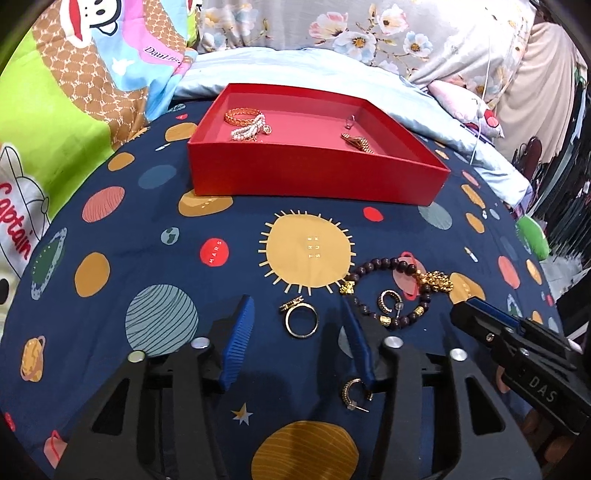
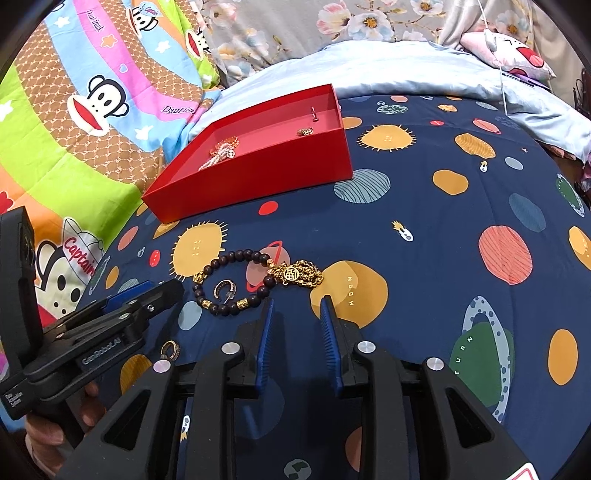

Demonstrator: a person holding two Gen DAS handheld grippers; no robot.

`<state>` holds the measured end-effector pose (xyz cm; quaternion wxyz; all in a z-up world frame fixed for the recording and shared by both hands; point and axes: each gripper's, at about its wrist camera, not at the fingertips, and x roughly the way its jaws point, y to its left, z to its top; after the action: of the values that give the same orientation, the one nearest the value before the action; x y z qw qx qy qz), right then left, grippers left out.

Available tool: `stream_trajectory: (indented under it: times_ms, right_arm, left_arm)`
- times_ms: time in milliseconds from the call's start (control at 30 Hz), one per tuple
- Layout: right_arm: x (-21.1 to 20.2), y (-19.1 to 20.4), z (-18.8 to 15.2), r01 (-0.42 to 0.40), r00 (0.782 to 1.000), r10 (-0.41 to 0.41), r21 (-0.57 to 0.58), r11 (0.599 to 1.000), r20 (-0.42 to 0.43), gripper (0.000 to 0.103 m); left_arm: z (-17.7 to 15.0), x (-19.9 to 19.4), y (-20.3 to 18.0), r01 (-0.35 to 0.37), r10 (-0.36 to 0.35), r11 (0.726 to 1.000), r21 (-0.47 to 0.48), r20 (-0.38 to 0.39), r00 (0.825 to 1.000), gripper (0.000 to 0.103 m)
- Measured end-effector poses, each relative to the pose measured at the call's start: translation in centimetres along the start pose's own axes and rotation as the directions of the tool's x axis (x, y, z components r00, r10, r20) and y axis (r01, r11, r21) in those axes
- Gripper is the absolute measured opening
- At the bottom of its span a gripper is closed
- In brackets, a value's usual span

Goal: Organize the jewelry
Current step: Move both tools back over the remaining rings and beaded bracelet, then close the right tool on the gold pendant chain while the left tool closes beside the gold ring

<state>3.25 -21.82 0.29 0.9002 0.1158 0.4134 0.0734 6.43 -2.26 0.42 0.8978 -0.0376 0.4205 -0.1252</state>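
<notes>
Both grippers, the left gripper (image 1: pixel 297 306) and the right gripper (image 2: pixel 297 306), are black plastic frames with ribbed blue fingers (image 1: pixel 238 332), round silver screws, white lettering, and bare skin gripping below.

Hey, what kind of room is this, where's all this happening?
Most likely a bedroom, on a bed: a planet-print sheet, a cartoon quilt and floral bedding surround the red box.

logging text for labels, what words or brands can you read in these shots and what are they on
"THE SUN": sun print on the navy bedsheet
"MARS": red planet
"MOON": yellow planet
"TURN": ringed green planet, start cut off
"Captain": cartoon quilt
"DAS": right claw
"GenRobot.AI": left claw
Small white label on the left claw's body: too blurred to read
</notes>
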Motion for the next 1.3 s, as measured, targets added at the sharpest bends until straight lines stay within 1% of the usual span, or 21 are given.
stream_trajectory:
  times_ms: [33,100,133,200,300,500,633,867,967,1100,1167,1300]
  right_arm:
    - [0.0,0.0,0.0,-0.002,1.000,0.002,0.000,1.000,0.000,0.030]
    - [0.1,0.0,0.0,-0.004,1.000,0.004,0.000,1.000,0.000,0.030]
    - [0.1,0.0,0.0,-0.006,1.000,0.006,0.000,1.000,-0.001,0.030]
    - [0.1,0.0,0.1,-0.008,1.000,0.008,0.001,1.000,-0.002,0.030]
    - [0.1,0.0,0.1,-0.006,1.000,0.006,-0.001,1.000,0.000,0.030]
    - [0.6,0.0,1.2,0.030,0.999,-0.030,-0.014,0.999,0.012,0.030]
    - [1.7,0.3,1.7,0.029,0.999,-0.029,-0.022,0.999,-0.019,0.030]
    - [2.3,0.6,2.2,0.052,0.998,-0.053,-0.042,0.998,-0.024,0.030]
    - [2.4,0.7,2.3,0.072,0.997,-0.073,-0.051,0.996,-0.025,0.027]
    - [2.5,0.6,2.3,0.094,0.995,-0.095,-0.049,0.994,-0.025,0.018]
    - [2.5,0.4,2.4,0.095,0.995,-0.096,-0.040,0.995,-0.024,0.016]
    - [2.4,0.2,2.4,0.098,0.995,-0.099,-0.039,0.994,-0.023,0.015]
  left_arm:
    - [0.0,0.0,0.0,-0.003,0.003,1.000,0.002,-0.001,1.000,0.039]
    - [0.1,0.1,0.2,-0.005,0.005,1.000,0.002,-0.002,1.000,0.026]
    - [0.1,0.1,0.4,-0.004,0.004,1.000,-0.001,-0.002,1.000,0.022]
    - [0.1,0.1,0.8,0.012,-0.012,1.000,-0.013,-0.005,1.000,0.009]
    - [0.2,0.1,1.2,0.022,-0.022,1.000,-0.015,-0.008,1.000,0.005]
    - [0.2,0.0,1.8,0.027,-0.027,0.999,-0.023,-0.006,1.000,0.005]
    - [0.2,0.1,2.1,0.044,-0.044,0.998,-0.038,-0.006,0.999,0.005]
    - [0.2,0.2,2.2,0.054,-0.054,0.998,-0.046,-0.007,0.999,0.006]
    - [0.2,0.2,2.3,0.052,-0.052,0.998,-0.044,-0.007,0.999,0.006]
    - [0.2,0.2,2.3,0.054,-0.054,0.998,-0.046,-0.007,0.999,0.006]
    - [0.2,0.2,2.3,0.051,-0.052,0.998,-0.043,-0.007,0.999,0.006]
    - [0.2,0.2,2.3,0.052,-0.052,0.998,-0.044,-0.007,0.999,0.006]
